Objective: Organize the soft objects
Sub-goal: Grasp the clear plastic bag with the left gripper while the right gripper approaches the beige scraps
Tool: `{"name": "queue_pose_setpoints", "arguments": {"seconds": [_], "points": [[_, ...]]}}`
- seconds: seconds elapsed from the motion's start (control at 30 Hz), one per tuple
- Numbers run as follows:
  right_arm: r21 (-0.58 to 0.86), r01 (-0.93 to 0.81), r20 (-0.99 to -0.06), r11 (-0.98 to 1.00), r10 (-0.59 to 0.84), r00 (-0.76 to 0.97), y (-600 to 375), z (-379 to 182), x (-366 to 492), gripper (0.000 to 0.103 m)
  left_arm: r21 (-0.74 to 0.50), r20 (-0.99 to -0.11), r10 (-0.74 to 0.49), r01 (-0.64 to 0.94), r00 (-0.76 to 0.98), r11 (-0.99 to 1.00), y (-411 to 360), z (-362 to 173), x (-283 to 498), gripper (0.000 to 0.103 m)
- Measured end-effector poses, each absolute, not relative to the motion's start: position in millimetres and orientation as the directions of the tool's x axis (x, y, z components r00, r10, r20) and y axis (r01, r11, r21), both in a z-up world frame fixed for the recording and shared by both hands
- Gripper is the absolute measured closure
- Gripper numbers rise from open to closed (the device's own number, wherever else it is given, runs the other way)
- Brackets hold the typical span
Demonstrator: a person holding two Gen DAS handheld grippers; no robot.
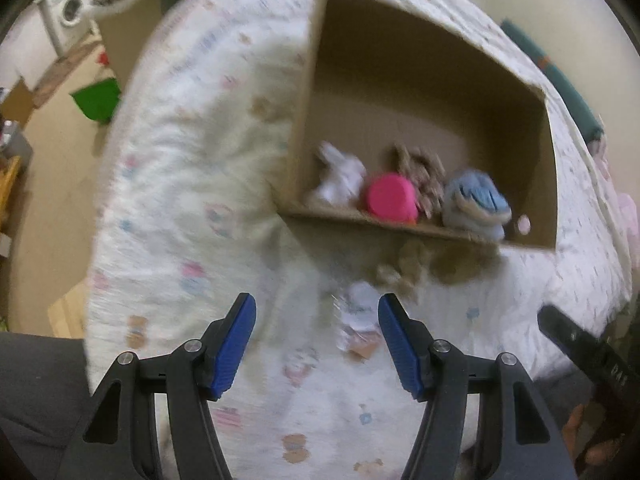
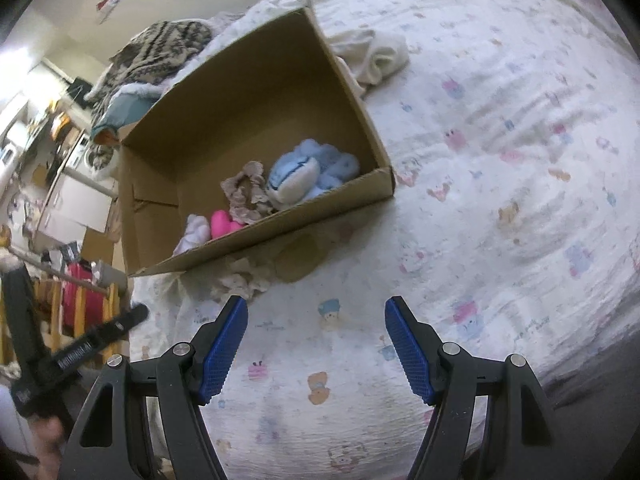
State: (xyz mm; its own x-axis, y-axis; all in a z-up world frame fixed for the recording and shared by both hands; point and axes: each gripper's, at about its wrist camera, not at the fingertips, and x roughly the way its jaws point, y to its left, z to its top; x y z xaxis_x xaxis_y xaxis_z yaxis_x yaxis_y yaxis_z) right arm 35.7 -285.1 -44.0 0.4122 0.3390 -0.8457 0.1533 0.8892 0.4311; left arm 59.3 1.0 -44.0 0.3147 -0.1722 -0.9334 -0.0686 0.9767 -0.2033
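Observation:
A cardboard box (image 1: 404,228) (image 2: 288,220) sits on the bed. Inside it lie a white plush (image 1: 340,176) (image 2: 196,232), a pink soft toy (image 1: 390,198) (image 2: 222,222), a beige frilly cloth (image 1: 424,172) (image 2: 246,190) and a blue plush (image 1: 476,200) (image 2: 304,172). A beige cloth (image 1: 400,268) (image 2: 240,278) lies on the sheet just in front of the box, beside a small white item (image 1: 360,308). My left gripper (image 1: 317,340) is open and empty, near these. My right gripper (image 2: 316,344) is open and empty over the sheet.
The bed sheet (image 2: 500,160) is white with small cartoon prints. A cream towel (image 2: 372,56) lies behind the box. A striped blanket (image 2: 160,56) is at the bed's far side. A floor with cardboard and a washing machine (image 1: 68,16) lies left.

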Motion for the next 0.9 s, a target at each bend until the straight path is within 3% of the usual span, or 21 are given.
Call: {"name": "queue_pose_setpoints", "arguments": {"seconds": [0.27, 0.37, 0.43, 0.5, 0.57, 0.73, 0.9], "points": [[0.453, 0.167, -0.847, 0.876, 0.365, 0.386, -282, -53, 45, 0.028, -0.129, -0.969, -0.120, -0.027, 0.218, 0.991, -30, -84, 74, 0.043], [0.460, 0.167, -0.849, 0.872, 0.376, 0.371, -280, -57, 47, 0.028, -0.172, -0.970, -0.164, -0.031, 0.180, 0.985, -33, -96, 83, 0.043], [0.459, 0.164, -0.851, 0.873, 0.378, 0.364, -279, -59, 48, 0.028, -0.198, -0.968, -0.191, -0.027, 0.164, 0.980, -36, -102, 87, 0.051], [0.459, 0.162, -0.852, 0.874, 0.381, 0.358, -278, -60, 49, 0.028, -0.216, -0.965, -0.209, -0.026, 0.161, 0.976, -37, -104, 88, 0.072], [0.464, 0.165, -0.851, 0.870, 0.386, 0.356, -278, -61, 50, 0.028, -0.248, -0.958, -0.239, -0.036, 0.158, 0.968, -36, -104, 87, 0.080], [0.457, 0.155, -0.856, 0.876, 0.386, 0.344, -274, -64, 53, 0.028, -0.221, -0.961, -0.214, -0.020, 0.176, 0.975, -37, -93, 83, 0.082], [0.363, 0.098, -0.892, 0.927, 0.316, 0.323, -255, -71, 54, 0.028, -0.231, -0.951, -0.227, 0.009, 0.212, 0.973, -36, -72, 69, 0.082]]}}
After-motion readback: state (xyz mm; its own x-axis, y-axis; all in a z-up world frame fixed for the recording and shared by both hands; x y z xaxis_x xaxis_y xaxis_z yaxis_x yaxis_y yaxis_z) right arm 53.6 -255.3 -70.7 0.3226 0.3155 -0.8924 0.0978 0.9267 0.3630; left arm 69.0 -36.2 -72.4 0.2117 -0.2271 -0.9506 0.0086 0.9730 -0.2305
